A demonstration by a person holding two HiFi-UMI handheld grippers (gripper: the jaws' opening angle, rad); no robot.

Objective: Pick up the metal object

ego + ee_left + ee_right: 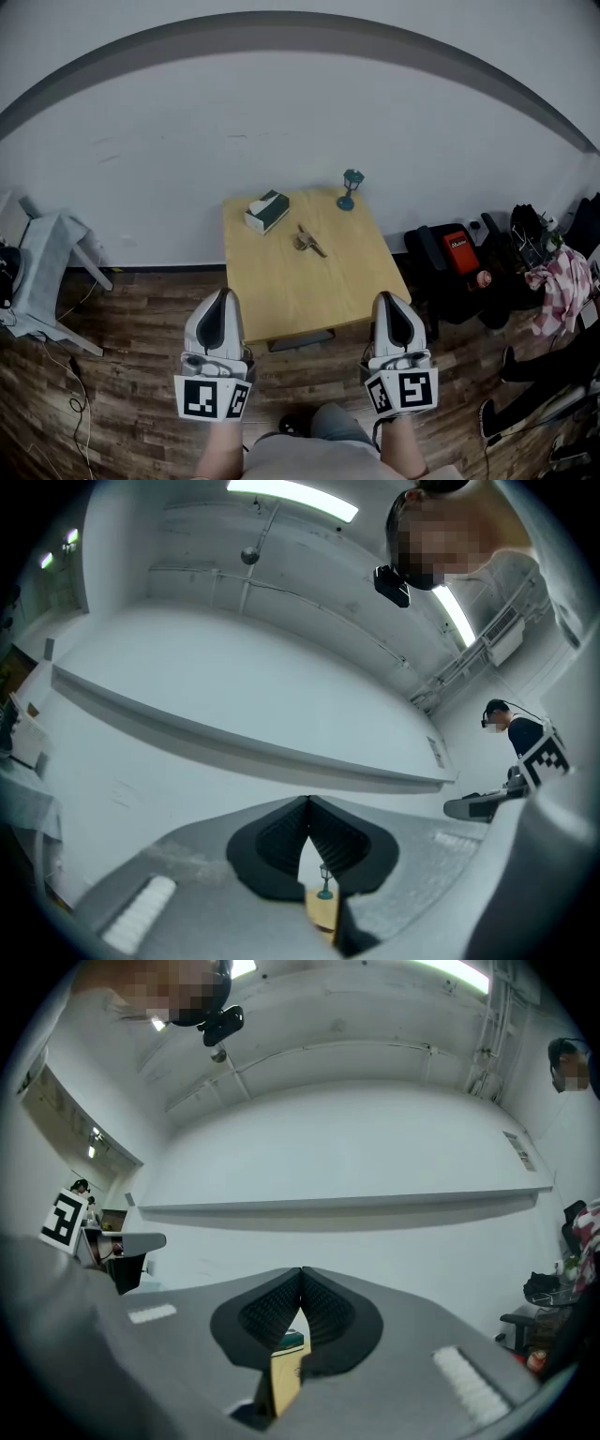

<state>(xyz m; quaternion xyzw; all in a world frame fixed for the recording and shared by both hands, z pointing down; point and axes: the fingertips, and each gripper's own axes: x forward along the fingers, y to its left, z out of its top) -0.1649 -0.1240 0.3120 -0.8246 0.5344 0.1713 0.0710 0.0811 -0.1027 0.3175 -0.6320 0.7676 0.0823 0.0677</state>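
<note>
The left gripper point(223, 295) and right gripper point(387, 300), both closed and empty, hang short of the wooden table point(281, 291). The metal object point(308, 241) lies mid-table in the open, with the tissue box point(266, 211) and teal lantern point(351, 189) beyond. Only the head view shows it. The left gripper view catches the lantern, the right gripper view the box.

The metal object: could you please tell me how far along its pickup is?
Done: nothing; the metal object lies untouched on the table. In hand: left tool and right tool, both shut and empty, short of it. Left: reach, open, grasp, lift.
</note>
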